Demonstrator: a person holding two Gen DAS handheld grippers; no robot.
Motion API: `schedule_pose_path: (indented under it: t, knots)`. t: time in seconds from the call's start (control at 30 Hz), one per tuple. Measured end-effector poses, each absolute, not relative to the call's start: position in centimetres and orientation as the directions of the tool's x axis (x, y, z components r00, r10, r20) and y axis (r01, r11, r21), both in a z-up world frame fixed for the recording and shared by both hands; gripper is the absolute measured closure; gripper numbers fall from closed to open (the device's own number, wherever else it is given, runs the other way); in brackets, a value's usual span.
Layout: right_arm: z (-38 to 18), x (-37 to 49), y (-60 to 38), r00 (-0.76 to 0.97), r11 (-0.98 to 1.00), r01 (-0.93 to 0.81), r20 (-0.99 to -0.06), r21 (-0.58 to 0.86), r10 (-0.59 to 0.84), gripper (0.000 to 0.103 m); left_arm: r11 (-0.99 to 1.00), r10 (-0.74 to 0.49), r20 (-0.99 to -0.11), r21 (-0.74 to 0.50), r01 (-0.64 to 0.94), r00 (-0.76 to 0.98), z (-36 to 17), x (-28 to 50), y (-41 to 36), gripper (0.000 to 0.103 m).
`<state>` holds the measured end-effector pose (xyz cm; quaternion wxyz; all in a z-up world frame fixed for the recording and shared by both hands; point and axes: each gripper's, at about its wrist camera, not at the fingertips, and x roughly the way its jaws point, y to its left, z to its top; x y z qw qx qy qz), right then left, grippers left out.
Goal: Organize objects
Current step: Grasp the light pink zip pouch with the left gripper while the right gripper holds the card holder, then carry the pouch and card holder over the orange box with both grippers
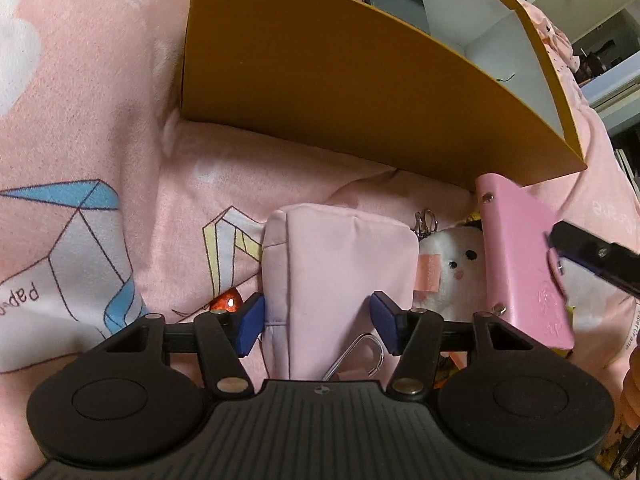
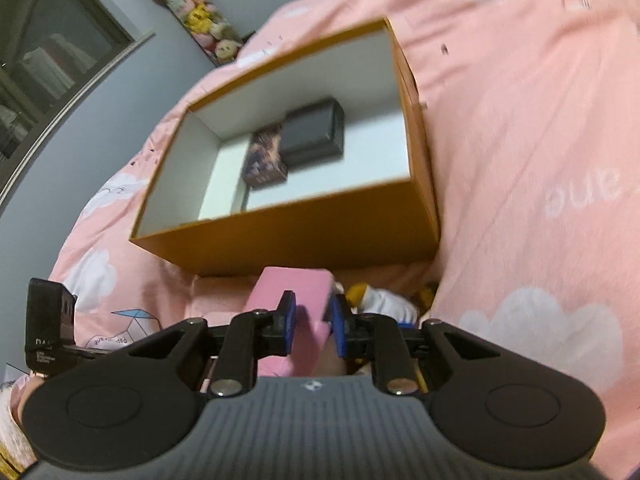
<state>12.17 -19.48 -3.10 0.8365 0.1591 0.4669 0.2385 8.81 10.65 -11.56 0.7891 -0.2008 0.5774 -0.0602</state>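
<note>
The pink printed bedspread looks like soft, matt brushed cloth. The mustard-yellow cardboard box has a smooth matt outside and white paper lining. The pale pink fabric pouch is matt, stitched cloth; the pink leather-look case is smooth, embossed, with shiny metal studs. The white plush toy is fuzzy.

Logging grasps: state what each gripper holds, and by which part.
Right gripper is shut on the pink wallet, gripping its near end. Left gripper straddles the pale pink pouch at its lower part, pads apparently touching.
</note>
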Motion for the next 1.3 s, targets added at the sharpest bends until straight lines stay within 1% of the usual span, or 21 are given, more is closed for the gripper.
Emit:
schedule_pose_path:
  t: [0.07,0.1,0.13,0.2,0.27,0.33,0.4,0.43,0.47,0.63,0.77,0.93,1.17,1.3]
  knots:
    - [-3.7,12.4,-19.6,0.435,0.828,-0.228,-0.707,0.512,0.557,0.079,0.915,-0.318,-0.888,-0.380,-0.139,0.333,-11.5,8.6,10.8,0.043]
    - [-3.9,12.6,-19.7,0.428,0.823,-0.214,-0.707,0.526,0.563,0.076,0.915,-0.314,-0.887,-0.377,-0.142,0.338,-11.4,8.5,10.9,0.045]
    - [-4.2,12.8,-19.8,0.413,0.813,-0.195,-0.706,0.549,0.576,0.067,0.916,-0.310,-0.887,-0.375,-0.142,0.342,-11.2,8.4,11.0,0.048]
    - [-4.7,12.9,-20.0,0.380,0.793,-0.155,-0.705,0.590,0.599,0.059,0.922,-0.297,-0.887,-0.363,-0.137,0.353,-10.9,8.1,11.1,0.054]
    - [-5.2,12.9,-20.2,0.353,0.777,-0.120,-0.705,0.618,0.615,0.057,0.928,-0.285,-0.884,-0.351,-0.124,0.369,-10.3,7.7,11.1,0.059]
    - [-5.2,12.6,-20.2,0.332,0.768,-0.103,-0.706,0.632,0.626,0.055,0.933,-0.276,-0.880,-0.342,-0.112,0.387,-9.8,7.3,11.2,0.063]
    - [-5.1,12.2,-20.2,0.321,0.763,-0.094,-0.706,0.639,0.631,0.057,0.939,-0.265,-0.874,-0.330,-0.098,0.408,-9.1,6.9,11.2,0.066]
    - [-5.0,12.0,-20.1,0.319,0.762,-0.096,-0.705,0.641,0.633,0.065,0.942,-0.258,-0.870,-0.323,-0.091,0.420,-8.7,6.7,11.1,0.068]
    - [-4.8,11.8,-20.0,0.329,0.762,-0.097,-0.702,0.641,0.632,0.067,0.946,-0.250,-0.867,-0.314,-0.082,0.431,-8.3,6.5,11.1,0.069]
    - [-3.3,11.0,-19.2,0.377,0.795,-0.148,-0.710,0.588,0.595,0.069,0.956,-0.232,-0.850,-0.289,-0.051,0.474,-6.8,5.5,10.8,0.072]
    - [-1.8,10.6,-18.9,0.400,0.799,-0.187,-0.699,0.572,0.593,0.070,0.947,-0.251,-0.827,-0.317,-0.050,0.503,-5.9,5.2,10.8,0.072]
    - [0.4,10.7,-19.3,0.429,0.782,-0.220,-0.662,0.583,0.614,0.072,0.930,-0.284,-0.783,-0.365,-0.040,0.554,-3.7,6.1,11.0,0.072]
    - [5.2,12.1,-19.0,0.500,0.767,-0.296,-0.592,0.569,0.632,0.072,0.911,-0.318,-0.696,-0.412,0.005,0.644,1.2,7.4,12.3,0.073]
    - [7.0,14.7,-18.3,0.563,0.779,-0.306,-0.555,0.548,0.612,0.072,0.924,-0.277,-0.649,-0.381,0.011,0.708,3.9,9.7,13.0,0.073]
